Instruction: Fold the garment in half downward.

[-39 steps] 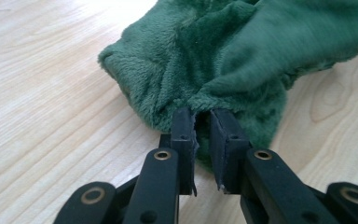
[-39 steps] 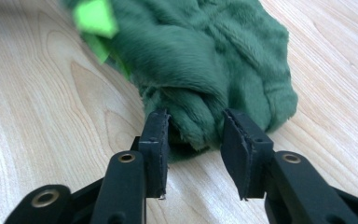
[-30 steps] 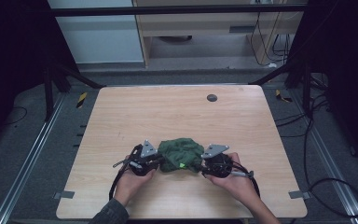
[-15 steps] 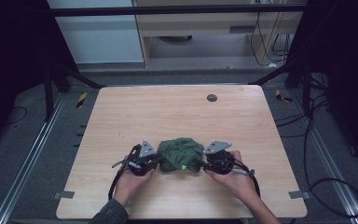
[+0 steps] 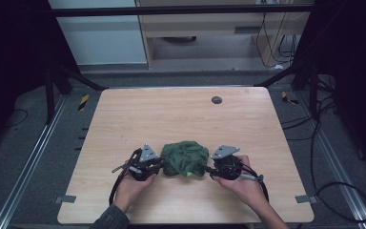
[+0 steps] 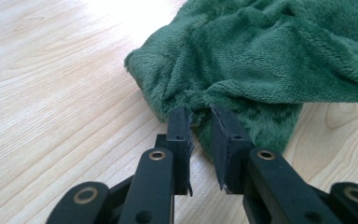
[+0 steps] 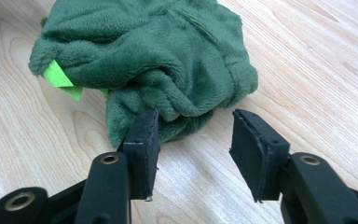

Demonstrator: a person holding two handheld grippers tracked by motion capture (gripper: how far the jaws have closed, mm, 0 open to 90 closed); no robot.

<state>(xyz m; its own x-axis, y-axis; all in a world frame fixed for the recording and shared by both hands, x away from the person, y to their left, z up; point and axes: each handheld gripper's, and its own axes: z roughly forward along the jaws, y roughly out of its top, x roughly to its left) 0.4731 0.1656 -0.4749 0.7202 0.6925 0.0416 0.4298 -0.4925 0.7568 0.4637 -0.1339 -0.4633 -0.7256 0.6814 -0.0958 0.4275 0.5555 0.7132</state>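
A crumpled green fleece cloth (image 5: pixel 186 158) lies bunched in a low heap on the near half of the desk (image 5: pixel 181 114), between the two hand-held grippers. Its pile is thick and plush, and its folds sag over one another, so it looks soft, light and limp: it should give under the jaws rather than resist, and it will likely drape and unfold when lifted. A bright green tag (image 7: pixel 60 79) pokes out from a fold on the person's side of the heap.

The left hand-held gripper (image 6: pixel 200 122) sits at the cloth's left edge with its jaws narrowed to a slim gap; a lip of fleece lies at the tips, but whether it is truly pinched cannot be told. The right hand-held gripper (image 7: pixel 193 128) stands wide, one jaw touching the rolled hem at the cloth's right edge, the other apart from it over bare wood.

The thick rolled edges on either side seem the best places to grip, since a deep bite on a fold should hold better than a thin single layer.

A small dark disc (image 5: pixel 216 99) sits well apart, toward the far edge.
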